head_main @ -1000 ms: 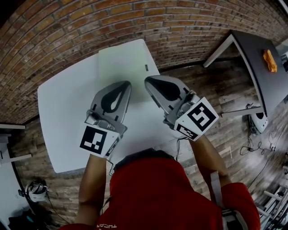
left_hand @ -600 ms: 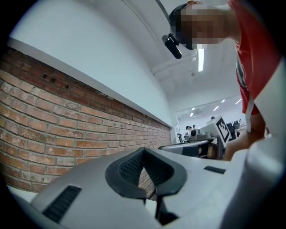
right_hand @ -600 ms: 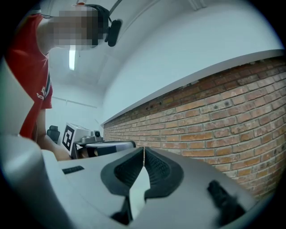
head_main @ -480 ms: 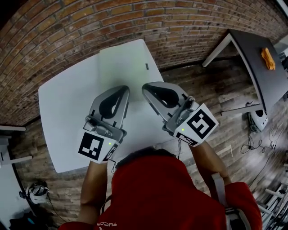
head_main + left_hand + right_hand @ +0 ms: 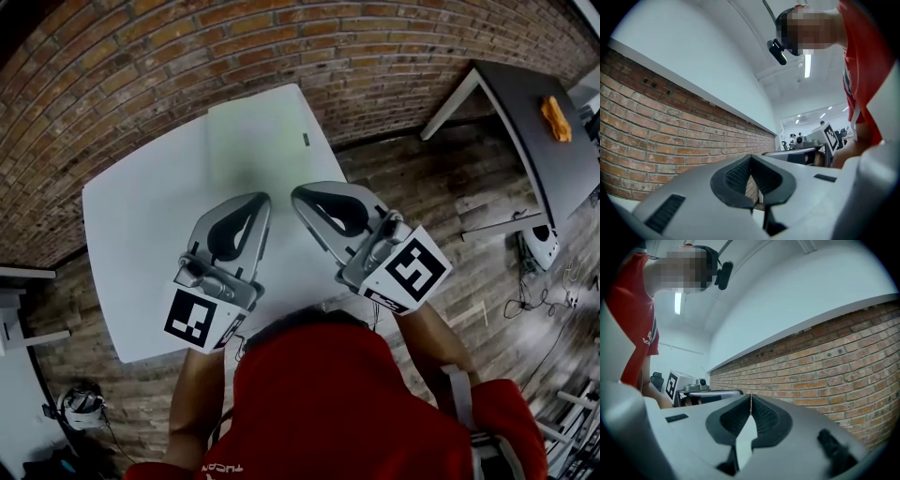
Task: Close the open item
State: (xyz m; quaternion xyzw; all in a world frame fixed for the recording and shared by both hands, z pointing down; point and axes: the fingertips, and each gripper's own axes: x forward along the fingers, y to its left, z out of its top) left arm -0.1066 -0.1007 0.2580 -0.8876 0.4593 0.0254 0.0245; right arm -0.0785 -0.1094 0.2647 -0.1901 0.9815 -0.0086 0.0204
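While both are hovering level over the white table point(image 5: 141, 234), the left gripper point(image 5: 262, 198) and the right gripper point(image 5: 297, 192) are each keeping their jaws clenched. In each gripper view the ribbed dark pads are meeting at the tips with nothing between them. The two tips are pointing away from the person and sitting near each other but apart. Each gripper is carrying a marker cube at its rear, the left cube point(image 5: 199, 319) and the right cube point(image 5: 412, 270), and both are showing bold black-and-white square patterns rather than letters.

Beyond the tips, the pale rectangular item point(image 5: 253, 141) is lying flat on the far part of the table, close to the brick wall point(image 5: 187, 56). A small dark mark point(image 5: 305, 141) is sitting near its right edge, too small to read. Neither gripper is touching the item.

Below the grippers, the person's red shirt point(image 5: 347, 412) is filling the bottom of the head view. White print is showing at its lower edge, but it cannot be read.

Off to the right, a dark table point(image 5: 534, 141) is standing on the wooden floor point(image 5: 441, 178), well apart from the white one. An orange object point(image 5: 555, 120) is resting on it.
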